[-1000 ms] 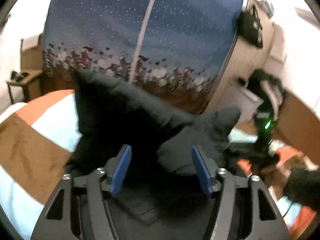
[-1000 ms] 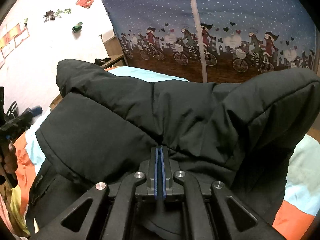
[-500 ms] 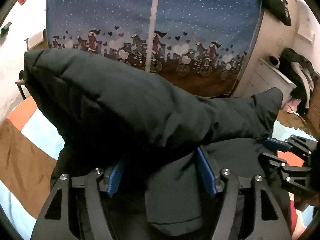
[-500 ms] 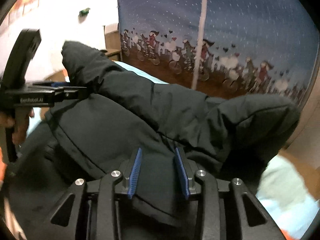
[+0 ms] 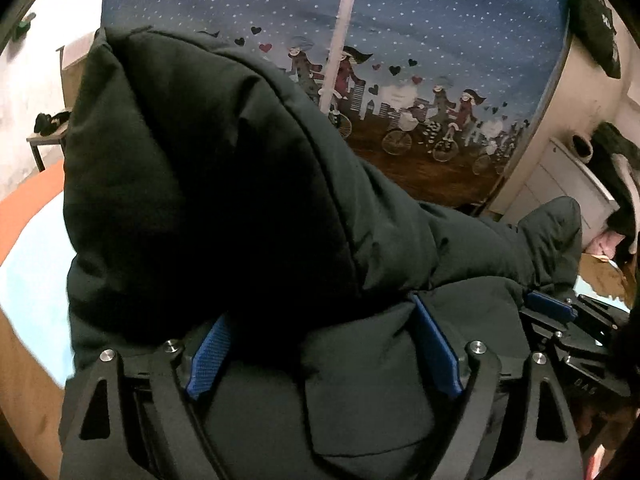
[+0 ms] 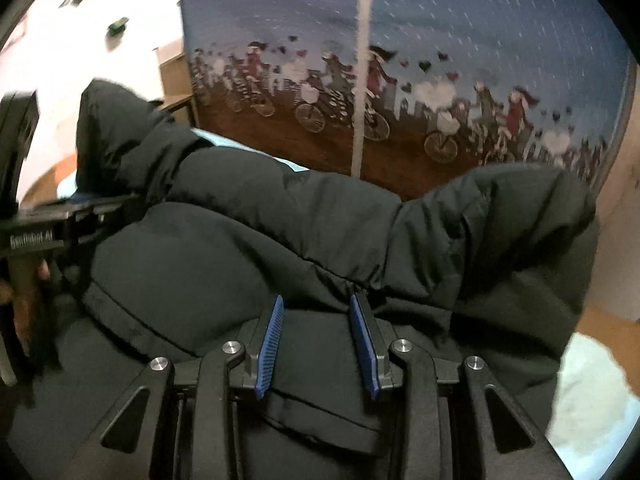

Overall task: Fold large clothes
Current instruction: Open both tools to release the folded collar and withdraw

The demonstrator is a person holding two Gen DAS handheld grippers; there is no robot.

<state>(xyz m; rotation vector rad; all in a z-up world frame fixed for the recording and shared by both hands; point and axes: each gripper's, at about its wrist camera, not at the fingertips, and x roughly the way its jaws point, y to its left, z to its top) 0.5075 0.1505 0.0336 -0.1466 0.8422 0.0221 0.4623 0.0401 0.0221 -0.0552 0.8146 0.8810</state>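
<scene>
White lettering on the side of the left gripper [image 6: 86, 204], seen at 9 o'clock in the right wrist view, reads roughly "GenRobot AI", though blur softens it. A few small letters on the right gripper [image 5: 550, 308], at 3 o'clock in the left wrist view, are too faint to read.

The black padded jacket [image 5: 240, 208] lies bunched on a bed with an orange, pale blue and brown cover [image 5: 24, 248], a thick fold heaped over its lower layers. The fold hides the left gripper's fingertips; its blue pads [image 5: 210, 354] stand wide apart, having just been opening, with jacket cloth lying loose between them. The right gripper [image 6: 316, 312] has its pads parted too, cloth between them but unpressed. A hand [image 6: 28, 280] at 9 o'clock is half hidden. A curtain [image 6: 440, 60] printed with cyclists hangs at 12 o'clock.
</scene>
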